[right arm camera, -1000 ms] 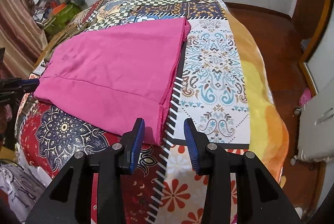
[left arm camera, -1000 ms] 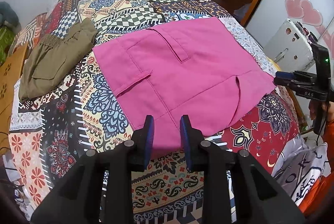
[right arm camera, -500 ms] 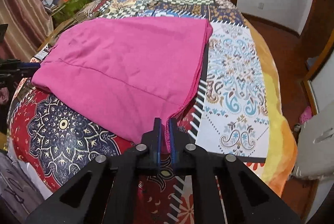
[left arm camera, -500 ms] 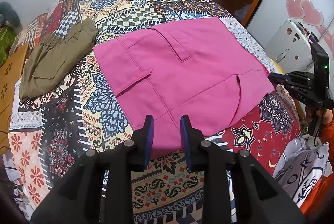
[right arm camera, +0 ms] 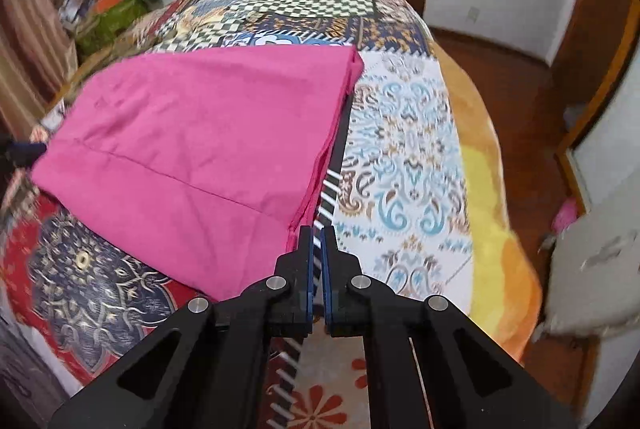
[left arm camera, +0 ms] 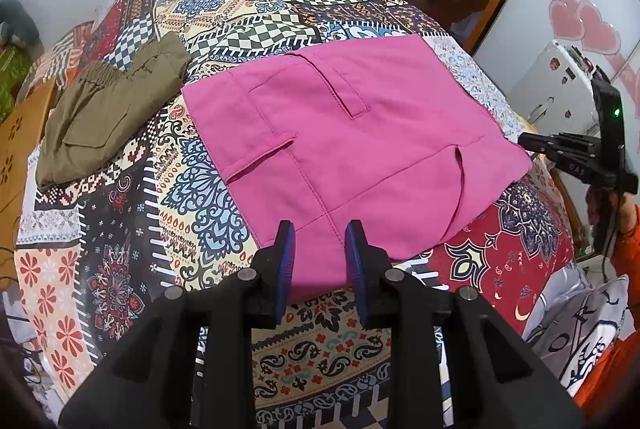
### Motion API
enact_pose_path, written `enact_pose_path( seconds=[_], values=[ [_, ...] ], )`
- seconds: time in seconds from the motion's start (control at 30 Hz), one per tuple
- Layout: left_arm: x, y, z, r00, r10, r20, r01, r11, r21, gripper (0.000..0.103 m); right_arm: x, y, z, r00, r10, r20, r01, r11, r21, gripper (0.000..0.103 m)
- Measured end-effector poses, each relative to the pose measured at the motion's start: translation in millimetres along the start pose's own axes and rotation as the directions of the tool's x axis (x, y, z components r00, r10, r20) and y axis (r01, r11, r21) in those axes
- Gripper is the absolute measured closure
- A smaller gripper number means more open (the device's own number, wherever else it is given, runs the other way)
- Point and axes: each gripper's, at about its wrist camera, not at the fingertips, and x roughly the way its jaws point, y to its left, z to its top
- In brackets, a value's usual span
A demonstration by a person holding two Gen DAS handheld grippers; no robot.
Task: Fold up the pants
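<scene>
While our pink pants [left arm camera: 344, 153] lie flat on the patchwork bedspread [left arm camera: 120, 229] near olive trousers [left arm camera: 108, 113], our left gripper [left arm camera: 320, 241] is spread and our right gripper [right arm camera: 318, 233] is pressed together at the pants' corner, white walls beyond.

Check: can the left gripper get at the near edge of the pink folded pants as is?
Probably yes. The left gripper is open, its fingers straddling the near edge of the pink folded pants, with only the patterned patchwork bedspread beneath and nothing between.
</scene>
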Motion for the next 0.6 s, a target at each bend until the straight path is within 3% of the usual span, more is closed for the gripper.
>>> enact_pose_path(
  seconds=[0.07,0.13,0.2,0.43,0.47,0.53,0.6],
  values=[
    [1,-2,1,1.0,0.01,0.0,-0.01,1.0,0.012,0.076,-4,-2,-2,1.0,0.012,-0.009,-0.012,1.0,0.027,0.091],
    [2,-3,2,1.0,0.013,0.001,-0.013,1.0,0.014,0.075,-8,-1,-4,1.0,0.03,-0.001,-0.03,0.999,0.039,0.075],
    [3,-3,2,1.0,0.013,0.004,-0.013,1.0,0.011,0.075,-10,1,-6,0.998,0.054,0.012,-0.054,0.998,0.044,0.071],
    [3,-3,0,1.0,0.012,0.011,-0.012,1.0,0.007,0.074,18,17,-13,0.993,0.105,-0.059,-0.104,0.994,0.026,0.071],
    [3,-3,0,1.0,0.012,0.012,-0.012,1.0,0.006,0.074,19,19,-12,0.992,0.109,-0.061,-0.108,0.994,0.02,0.073],
    [2,-3,-1,1.0,0.011,0.012,-0.011,1.0,0.005,0.074,15,22,-12,0.994,0.102,-0.044,-0.102,0.995,-0.003,0.093],
    [2,-3,-1,1.0,0.011,0.013,-0.011,1.0,0.004,0.074,13,30,-14,0.998,0.051,-0.027,-0.053,0.997,-0.06,0.096]
  ],
)
